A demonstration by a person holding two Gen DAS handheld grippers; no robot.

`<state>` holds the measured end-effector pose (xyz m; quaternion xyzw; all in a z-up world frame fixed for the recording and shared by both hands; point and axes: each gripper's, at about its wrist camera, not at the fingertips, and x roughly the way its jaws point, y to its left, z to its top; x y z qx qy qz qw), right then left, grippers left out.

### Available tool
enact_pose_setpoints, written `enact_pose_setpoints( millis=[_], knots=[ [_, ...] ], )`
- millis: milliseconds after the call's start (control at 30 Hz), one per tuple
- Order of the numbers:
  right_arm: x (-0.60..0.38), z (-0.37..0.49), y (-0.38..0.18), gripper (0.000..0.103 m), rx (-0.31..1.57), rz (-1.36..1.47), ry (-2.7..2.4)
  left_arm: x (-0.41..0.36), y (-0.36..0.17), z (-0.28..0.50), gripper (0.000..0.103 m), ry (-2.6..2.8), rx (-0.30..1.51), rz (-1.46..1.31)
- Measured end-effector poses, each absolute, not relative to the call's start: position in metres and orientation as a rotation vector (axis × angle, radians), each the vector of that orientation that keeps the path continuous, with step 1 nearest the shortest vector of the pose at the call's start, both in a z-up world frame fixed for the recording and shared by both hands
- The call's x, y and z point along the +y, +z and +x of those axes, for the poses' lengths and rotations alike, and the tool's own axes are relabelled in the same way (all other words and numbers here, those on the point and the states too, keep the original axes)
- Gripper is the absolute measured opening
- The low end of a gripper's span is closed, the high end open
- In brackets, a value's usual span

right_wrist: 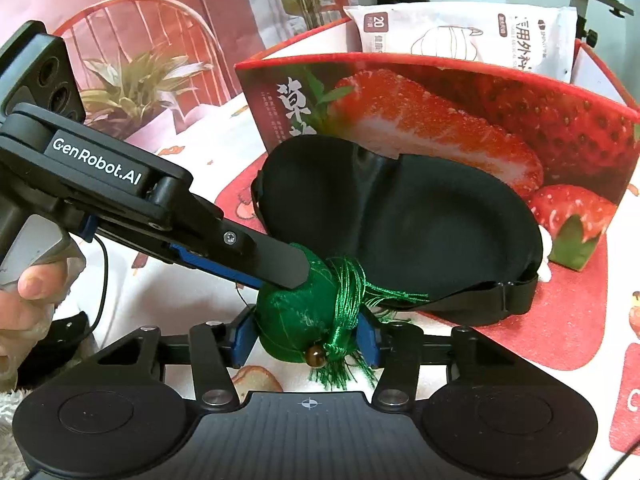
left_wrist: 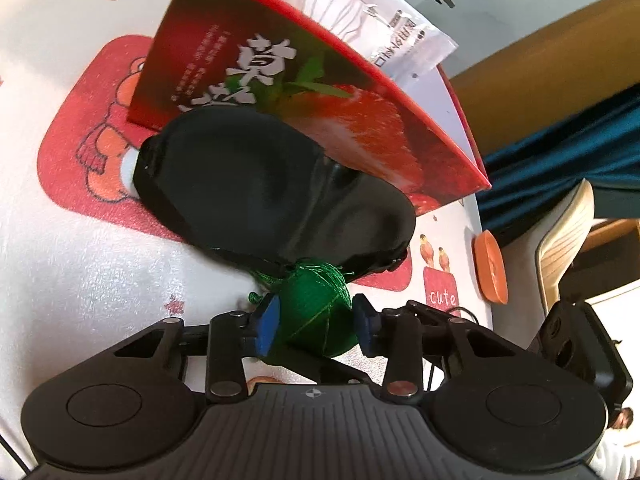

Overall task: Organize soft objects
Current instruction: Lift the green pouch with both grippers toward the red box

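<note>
A green silk sachet with tassels and a brown bead (right_wrist: 304, 320) sits between the blue pads of both grippers. My left gripper (left_wrist: 316, 322) is shut on the sachet (left_wrist: 316, 312); in the right wrist view it reaches in from the left (right_wrist: 280, 264). My right gripper (right_wrist: 306, 338) is also shut on the sachet. A black sleep mask (left_wrist: 272, 188) lies just beyond it on the table, also in the right wrist view (right_wrist: 404, 224). Behind stands a red strawberry-print box (left_wrist: 320, 92), seen too in the right view (right_wrist: 460, 120), holding a white packet (right_wrist: 468, 36).
The table has a white cartoon-print cloth (left_wrist: 60, 240) with red patches. An orange dish (left_wrist: 490, 268) sits near the right table edge. A beige chair (left_wrist: 564, 240) and blue curtain stand beyond. A pink printed backdrop (right_wrist: 160, 20) rises behind the table.
</note>
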<state>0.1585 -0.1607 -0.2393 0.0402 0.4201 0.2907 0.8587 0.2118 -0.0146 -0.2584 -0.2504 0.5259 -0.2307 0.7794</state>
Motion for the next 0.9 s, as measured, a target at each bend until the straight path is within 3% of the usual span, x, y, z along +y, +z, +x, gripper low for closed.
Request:
enact_pose_setpoints(
  millis=[400,900],
  knots=[
    [-0.175,0.165,-0.188,0.045,0.733,0.031,0.638,-0.009,-0.226,0.208,0.04,-0.59,1.024,-0.507],
    [-0.182,0.219,-0.075,0.045,0.462,-0.14,0.674,-0.01,-0.107,0.231,0.04,-0.68,0.688,-0.43]
  ],
)
